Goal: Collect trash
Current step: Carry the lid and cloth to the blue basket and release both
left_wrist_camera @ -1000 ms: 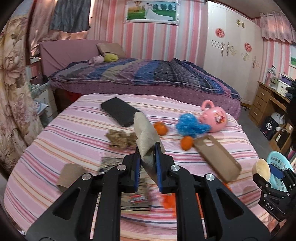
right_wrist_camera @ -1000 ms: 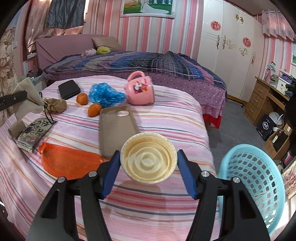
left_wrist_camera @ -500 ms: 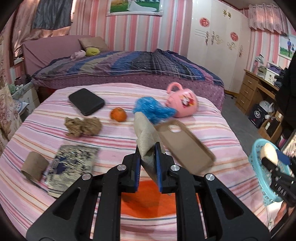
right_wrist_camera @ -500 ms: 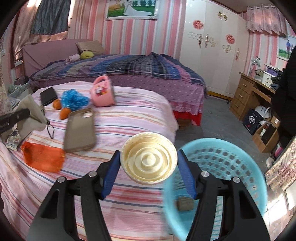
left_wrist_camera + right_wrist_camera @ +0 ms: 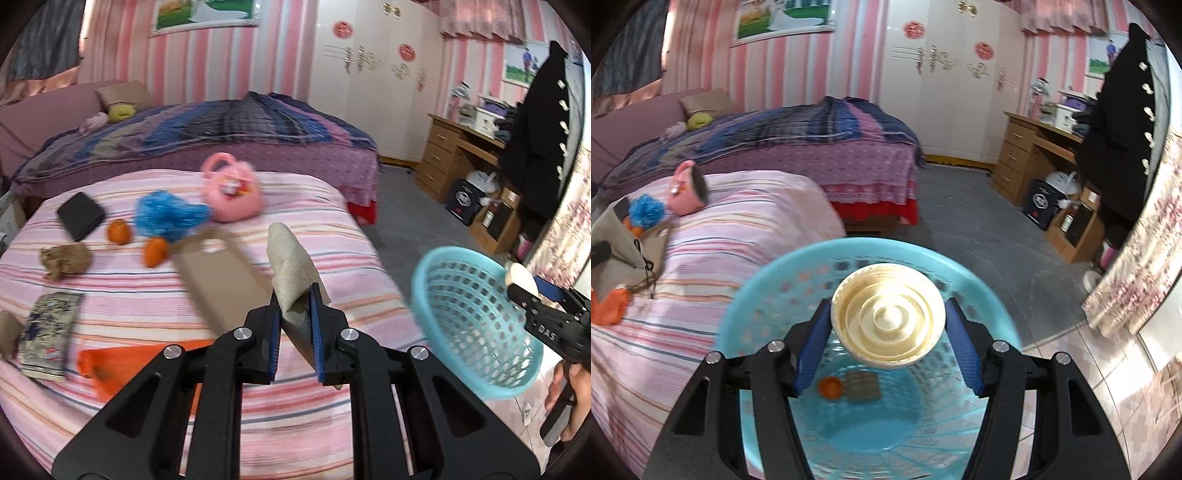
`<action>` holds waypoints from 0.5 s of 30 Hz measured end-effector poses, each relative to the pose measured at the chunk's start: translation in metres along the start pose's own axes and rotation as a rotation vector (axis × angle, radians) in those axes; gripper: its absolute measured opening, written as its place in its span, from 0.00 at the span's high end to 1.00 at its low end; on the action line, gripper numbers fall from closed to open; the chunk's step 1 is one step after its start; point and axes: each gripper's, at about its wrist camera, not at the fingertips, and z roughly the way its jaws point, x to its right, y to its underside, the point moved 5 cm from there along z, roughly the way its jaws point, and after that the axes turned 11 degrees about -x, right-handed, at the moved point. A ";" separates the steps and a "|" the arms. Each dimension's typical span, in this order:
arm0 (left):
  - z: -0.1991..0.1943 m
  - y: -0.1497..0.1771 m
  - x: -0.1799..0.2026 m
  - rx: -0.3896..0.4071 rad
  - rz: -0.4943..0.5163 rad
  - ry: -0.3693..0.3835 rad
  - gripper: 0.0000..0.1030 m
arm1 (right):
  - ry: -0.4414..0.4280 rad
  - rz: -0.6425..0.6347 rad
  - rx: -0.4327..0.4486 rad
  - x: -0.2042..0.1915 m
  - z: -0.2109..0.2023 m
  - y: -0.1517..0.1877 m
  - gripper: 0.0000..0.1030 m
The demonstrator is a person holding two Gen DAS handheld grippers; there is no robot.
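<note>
Trash lies scattered on the striped bed (image 5: pixel 110 288), from left to right: a crumpled brown wad (image 5: pixel 66 260), a flattened printed packet (image 5: pixel 46 332), an orange bag (image 5: pixel 110 369), a blue plastic wad (image 5: pixel 164 218); among them sit oranges (image 5: pixel 153 253), a dark wallet (image 5: pixel 81 216), a pink cup (image 5: pixel 232 192) and a tan phone case (image 5: pixel 221 280), which look like keepers; the left tool (image 5: pixel 294 310) is pinching a folded beige paper (image 5: pixel 291 266), its jaws nearly pressed together on it, over the bed's right part; both views have swung right since a second ago, so the blue basket (image 5: pixel 746 306), then at the picture's edge, now sits directly beneath the right tool (image 5: pixel 888 328); that tool clamps a cream round lid (image 5: pixel 888 319) by its rim, jaws spread wide around it; an orange cap (image 5: pixel 830 387) and a grey scrap (image 5: pixel 862 386) already lie in the basket's bottom; the lid seems ready to drop, and the paper should follow once the left hand reaches the rim.
</note>
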 end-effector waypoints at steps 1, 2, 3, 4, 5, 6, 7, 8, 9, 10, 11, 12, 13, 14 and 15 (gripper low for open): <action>0.002 0.000 0.014 0.001 0.021 0.007 0.88 | -0.002 0.007 0.000 0.004 0.001 0.000 0.40; 0.002 0.000 0.022 0.004 0.036 0.009 0.88 | -0.006 0.021 0.000 0.009 0.002 -0.001 0.40; 0.003 -0.001 0.031 0.007 0.052 0.012 0.87 | -0.009 0.033 0.002 0.013 0.002 -0.002 0.40; 0.004 -0.002 0.042 0.010 0.063 0.018 0.87 | -0.011 0.037 0.004 0.016 0.003 -0.002 0.40; 0.006 -0.004 0.053 0.009 0.068 0.035 0.87 | -0.011 0.040 0.007 0.019 0.003 -0.003 0.40; 0.007 -0.004 0.061 0.006 0.069 0.051 0.87 | -0.008 0.040 0.007 0.021 0.004 -0.002 0.40; 0.009 -0.006 0.073 0.002 0.074 0.076 0.88 | -0.007 0.041 0.007 0.023 0.005 -0.002 0.40; 0.012 -0.007 0.085 -0.002 0.082 0.095 0.88 | -0.005 0.044 0.006 0.026 0.006 -0.001 0.41; 0.014 -0.008 0.093 -0.004 0.092 0.104 0.88 | -0.004 0.049 0.005 0.028 0.007 0.000 0.41; 0.016 -0.009 0.106 -0.005 0.110 0.112 0.88 | -0.003 0.054 0.004 0.031 0.007 0.000 0.41; 0.018 -0.009 0.118 -0.005 0.128 0.120 0.88 | -0.002 0.065 0.004 0.035 0.007 0.001 0.41; 0.020 -0.009 0.127 -0.005 0.144 0.126 0.88 | -0.003 0.070 0.005 0.037 0.007 0.000 0.41; 0.022 -0.008 0.139 -0.003 0.164 0.135 0.88 | -0.004 0.076 0.006 0.038 0.007 0.000 0.41; 0.024 -0.007 0.148 -0.001 0.181 0.138 0.88 | -0.007 0.086 0.007 0.041 0.007 0.000 0.41; 0.027 -0.006 0.157 -0.003 0.198 0.135 0.88 | -0.011 0.095 0.007 0.043 0.007 0.000 0.41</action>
